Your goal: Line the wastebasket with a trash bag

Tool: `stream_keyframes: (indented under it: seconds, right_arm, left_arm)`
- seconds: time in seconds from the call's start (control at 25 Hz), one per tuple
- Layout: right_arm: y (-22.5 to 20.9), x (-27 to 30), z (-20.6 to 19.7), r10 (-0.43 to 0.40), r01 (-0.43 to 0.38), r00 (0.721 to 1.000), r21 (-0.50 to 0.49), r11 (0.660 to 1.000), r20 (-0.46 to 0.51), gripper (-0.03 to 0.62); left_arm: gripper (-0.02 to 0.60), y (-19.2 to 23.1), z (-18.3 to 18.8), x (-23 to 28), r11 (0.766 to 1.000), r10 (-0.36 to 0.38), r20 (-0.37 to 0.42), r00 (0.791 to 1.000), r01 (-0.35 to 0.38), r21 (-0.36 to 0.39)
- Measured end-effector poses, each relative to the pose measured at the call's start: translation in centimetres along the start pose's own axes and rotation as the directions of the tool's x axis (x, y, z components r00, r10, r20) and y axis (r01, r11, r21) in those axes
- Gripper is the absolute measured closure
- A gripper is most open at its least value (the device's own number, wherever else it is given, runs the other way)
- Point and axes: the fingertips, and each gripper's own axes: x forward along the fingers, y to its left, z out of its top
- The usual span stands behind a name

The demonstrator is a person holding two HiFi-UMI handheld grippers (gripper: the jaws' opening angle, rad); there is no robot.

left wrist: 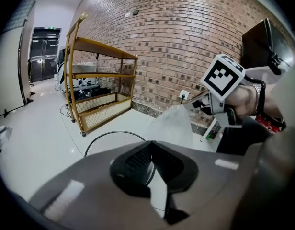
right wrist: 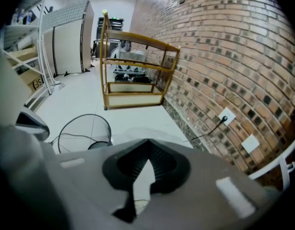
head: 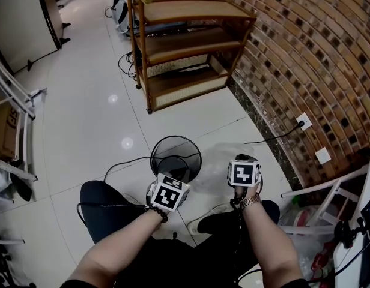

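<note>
Left tongs (left wrist: 151, 145), right tongs (right wrist: 148, 143) both pinching trash bag (left wrist: 174, 123), faint from head view

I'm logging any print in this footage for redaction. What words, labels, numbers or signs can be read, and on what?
No text reads clearly.
Cardboard box: dark letters on its side, too blurred to read.
Green sign above the dark doors: too small to read.
Marker cubes: black-and-white square patterns only, no letters.

No words can be read; the print on the cardboard box (head: 2, 137) is too blurred.
</note>
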Motion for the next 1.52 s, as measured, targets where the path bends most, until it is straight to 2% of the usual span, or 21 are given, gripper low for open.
stream_keyframes:
  seconds: [0.52,0.96,1.12,1.52]
  right_arm:
    - [-0.8,-5.9,5.7,0.045,-0.045,0.992,0.0,0.999,0.121,0.592]
    - [-0.9,-10.5,9.6,0.084,-0.074,0.975,-0.059,0.996,0.208,0.592]
    - [-0.9,-12.5,10.8,0.101,-0.088,0.966,-0.063,0.994,0.239,0.592]
    - [-0.8,-17.9,14.2,0.136,-0.11,0.932,-0.095,0.989,0.337,0.592]
  left_arm:
    - [0.575,-0.3,1.3,-0.3,0.999,-0.037,0.032,0.999,0.038,-0.031]
    - [0.558,0.0,0.8,0.3,0.997,-0.05,0.042,0.998,0.053,-0.06]
    - [0.543,0.0,0.8,0.3,0.993,-0.066,0.044,0.997,0.07,-0.098]
    - [0.453,1.0,0.6,0.5,0.968,-0.089,0.059,0.994,0.1,-0.23]
